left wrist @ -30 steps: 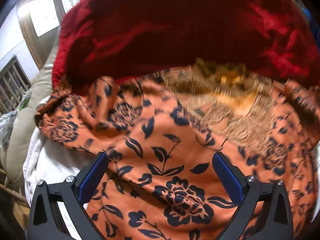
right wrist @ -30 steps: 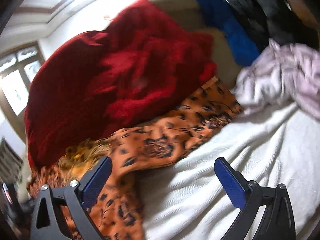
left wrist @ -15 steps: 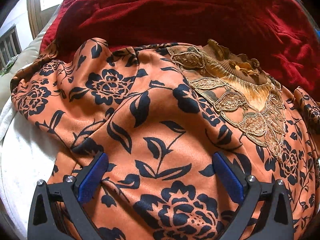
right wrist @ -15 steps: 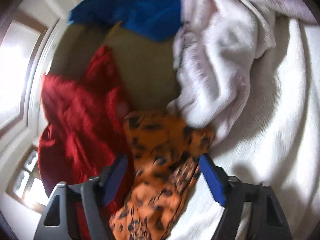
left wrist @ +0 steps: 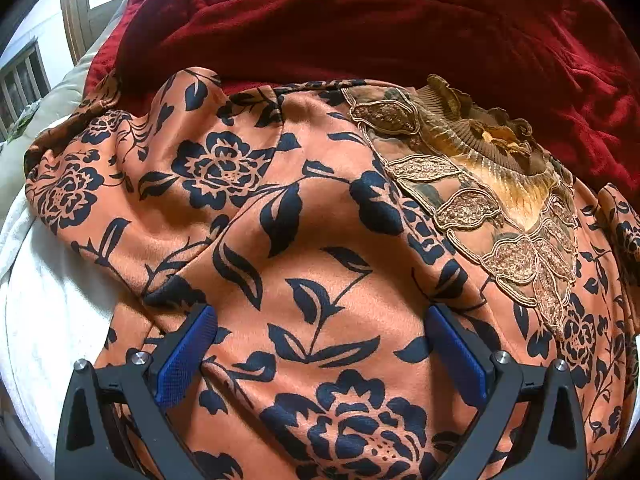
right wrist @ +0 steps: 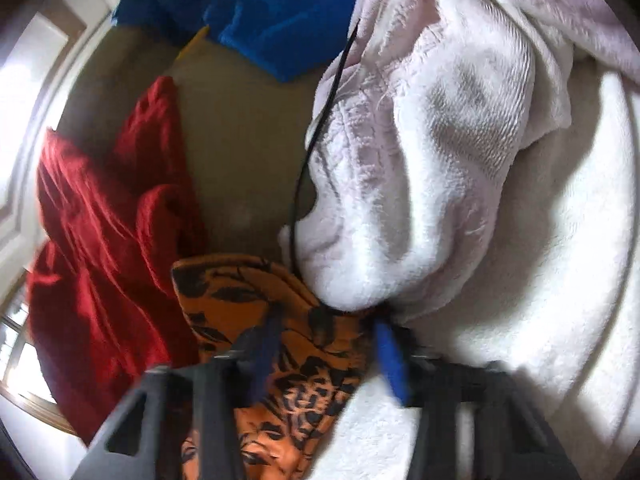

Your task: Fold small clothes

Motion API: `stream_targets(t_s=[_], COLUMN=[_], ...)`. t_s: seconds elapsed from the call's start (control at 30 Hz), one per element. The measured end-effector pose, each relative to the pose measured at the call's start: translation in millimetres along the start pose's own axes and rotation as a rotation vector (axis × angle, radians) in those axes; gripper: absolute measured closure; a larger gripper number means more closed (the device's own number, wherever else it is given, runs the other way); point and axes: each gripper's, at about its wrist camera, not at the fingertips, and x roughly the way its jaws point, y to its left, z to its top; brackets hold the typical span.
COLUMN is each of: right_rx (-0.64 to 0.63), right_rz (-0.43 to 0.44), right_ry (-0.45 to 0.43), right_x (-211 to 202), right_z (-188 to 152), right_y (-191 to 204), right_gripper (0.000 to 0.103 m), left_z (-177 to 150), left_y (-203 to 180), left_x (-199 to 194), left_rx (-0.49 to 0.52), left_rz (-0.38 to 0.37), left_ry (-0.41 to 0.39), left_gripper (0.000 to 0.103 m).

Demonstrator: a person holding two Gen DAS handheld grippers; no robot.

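An orange garment with dark blue flowers (left wrist: 320, 240) lies spread on the white bed cover, its gold embroidered collar (left wrist: 480, 184) at the upper right. My left gripper (left wrist: 320, 344) is open, its blue pads low over the fabric. In the right wrist view an end of the same orange garment (right wrist: 256, 312) lies between the blue pads of my right gripper (right wrist: 328, 344). The jaws stand narrow around the fabric; the view is blurred and I cannot tell if they pinch it.
A dark red blanket (left wrist: 360, 20) is heaped behind the garment and shows in the right wrist view (right wrist: 100, 240). A pale pink fleece (right wrist: 420, 160), a thin black cord (right wrist: 316, 128) and a blue cloth (right wrist: 260, 28) lie beyond. The white cover (left wrist: 48, 312) reaches the bed's left edge.
My left gripper has dropped lower over the garment and then held still. My right gripper swung to the garment's far end and its jaws narrowed around the fabric.
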Motion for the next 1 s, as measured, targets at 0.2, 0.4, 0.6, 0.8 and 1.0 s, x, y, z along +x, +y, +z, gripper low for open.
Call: stream_targets(t_s=[0.2,0.4,0.6,0.8,1.0], right_rx=[-0.060,-0.111,-0.208,-0.304,-0.366], right_rz=[0.011,0.152,0.371,0.631,0.755], right_ry=[-0.017,-0.018,0.027,0.190,0.424], right_x=[-22,-83,-138,-146,-94], right_z=[-12,-28,-83,-193,-341], right_y=[38,95,194,334,438], right_gripper=[0.086,0.086,0.086,0.086,0.086], left_z=[7,15,25,35,48], left_y=[5,8,26,99,200], left_x=[2,-11,-53,-85,-98], left_rx=[0.006,0.063,0.130,0.021,-0.246], left_rz=[-0.013,-0.022,0.038,0.167,0.300], left_ry=[0.035,0.091,-0.042,-0.165,-0.203], left_gripper=[0.000,0.000,0.000,0.000,0.000])
